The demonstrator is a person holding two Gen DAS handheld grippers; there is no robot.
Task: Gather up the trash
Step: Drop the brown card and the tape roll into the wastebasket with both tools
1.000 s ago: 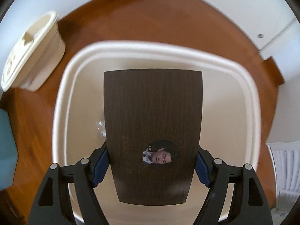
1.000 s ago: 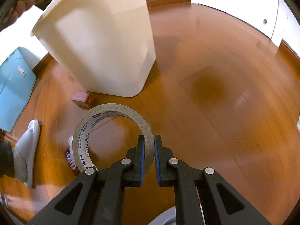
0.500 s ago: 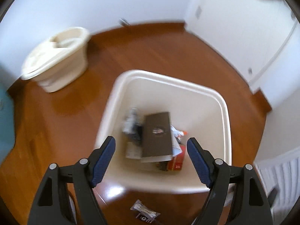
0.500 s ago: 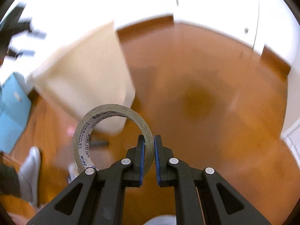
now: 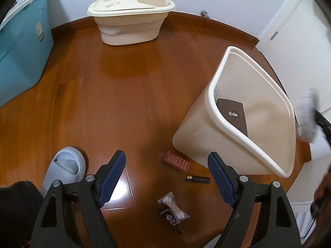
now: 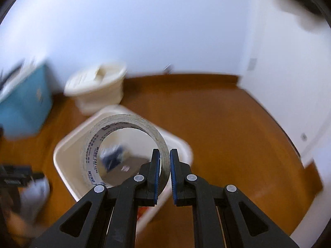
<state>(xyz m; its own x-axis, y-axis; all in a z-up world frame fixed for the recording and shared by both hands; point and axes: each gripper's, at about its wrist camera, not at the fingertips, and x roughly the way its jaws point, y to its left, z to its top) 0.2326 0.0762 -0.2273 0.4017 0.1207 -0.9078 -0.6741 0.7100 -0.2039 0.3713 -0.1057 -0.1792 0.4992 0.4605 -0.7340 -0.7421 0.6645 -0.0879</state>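
My left gripper [image 5: 166, 157] hangs over the wooden floor, its jaws opening wide with nothing between them. Below it lie a small red box [image 5: 176, 161], a black stick [image 5: 198, 178], a cotton-swab packet [image 5: 172, 205] and a small dark pack [image 5: 168, 219]. The cream trash bin [image 5: 192, 136] stands to the right, a dark booklet [image 5: 233, 113] inside it. My right gripper [image 6: 164, 155] is shut on the wall of a tape roll [image 6: 124, 122] and holds it above the bin [image 6: 62, 165], where blurred trash shows through the ring.
A cream lidded tub [image 5: 130, 22] stands by the far wall and a teal storage box [image 5: 20, 47] at the left. A person's grey slipper [image 5: 66, 169] is near my left fingers. A white door and wall sit behind the bin.
The left gripper let go of the dark booklet, which now lies in the bin, and swung off to the bin's left. The right gripper rose from the floor with the tape roll to above the bin.
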